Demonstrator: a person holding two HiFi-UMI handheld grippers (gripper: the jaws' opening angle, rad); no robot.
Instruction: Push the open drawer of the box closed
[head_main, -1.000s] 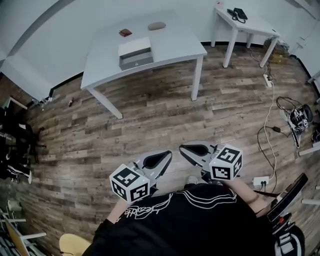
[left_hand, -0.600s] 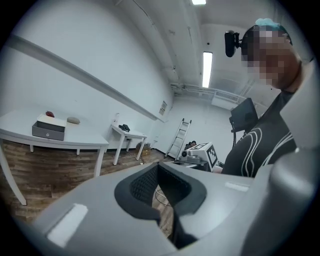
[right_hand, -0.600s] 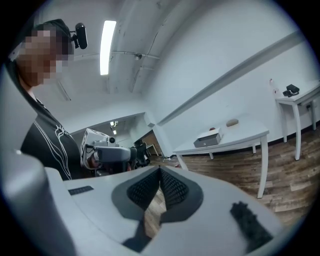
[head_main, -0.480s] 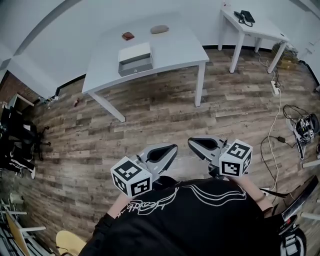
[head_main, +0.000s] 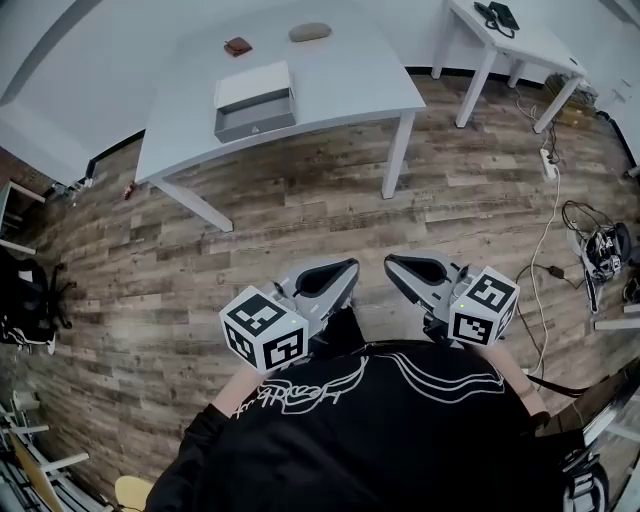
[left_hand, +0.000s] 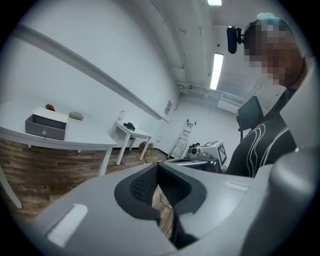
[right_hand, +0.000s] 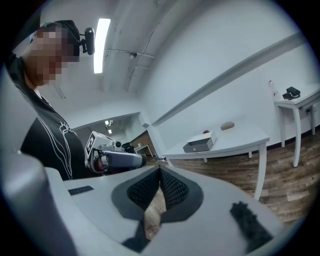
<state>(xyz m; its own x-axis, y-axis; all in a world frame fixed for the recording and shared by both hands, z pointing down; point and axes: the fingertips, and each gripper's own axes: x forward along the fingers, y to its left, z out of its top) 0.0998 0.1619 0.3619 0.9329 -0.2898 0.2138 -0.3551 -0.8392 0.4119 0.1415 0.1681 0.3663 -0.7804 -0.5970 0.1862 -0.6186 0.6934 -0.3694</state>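
Note:
A white box (head_main: 252, 88) with a grey drawer (head_main: 256, 121) pulled out toward me sits on the white table (head_main: 350, 80), far ahead. The box also shows small in the left gripper view (left_hand: 46, 125) and in the right gripper view (right_hand: 199, 144). Held close to the person's chest over the wooden floor, my left gripper (head_main: 349, 267) has its jaws shut with nothing between them, as the left gripper view (left_hand: 157, 165) shows. My right gripper (head_main: 391, 262) points toward the left one, and its jaws are likewise shut and empty (right_hand: 160, 169). Both are well short of the table.
A small red-brown thing (head_main: 238, 46) and a grey oval thing (head_main: 310, 32) lie behind the box. A second white table (head_main: 530, 45) with a black device (head_main: 500, 14) stands at the right. Cables and a power strip (head_main: 547, 160) lie on the floor at the right.
The table and box have shifted left and come a little nearer in the head view. Both grippers stay shut near the chest, a little higher in the picture.

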